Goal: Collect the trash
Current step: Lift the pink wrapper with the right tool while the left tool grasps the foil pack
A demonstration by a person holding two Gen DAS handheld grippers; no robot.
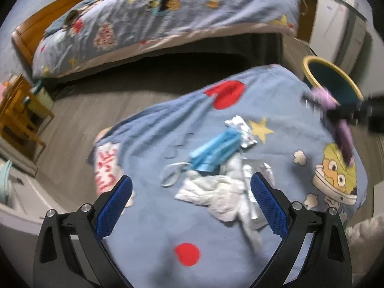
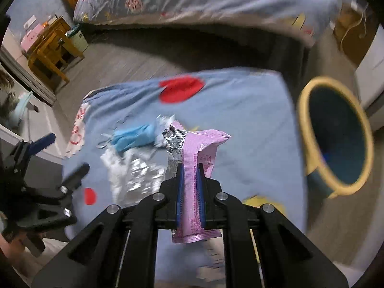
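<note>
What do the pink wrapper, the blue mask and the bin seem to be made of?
Pink wrapper: likely thin plastic film with a foil lining, since its torn end shows shiny silver; the right gripper is shut on it.
Blue mask: looks like soft, matte pleated non-woven fabric with a pale ear loop.
Bin: smooth yellow rim and dark inside, probably plastic, though blur leaves that open.

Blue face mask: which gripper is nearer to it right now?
Left. The left gripper hovers open just short of the blue face mask; the right gripper, shut on the pink wrapper, is farther off.
</note>
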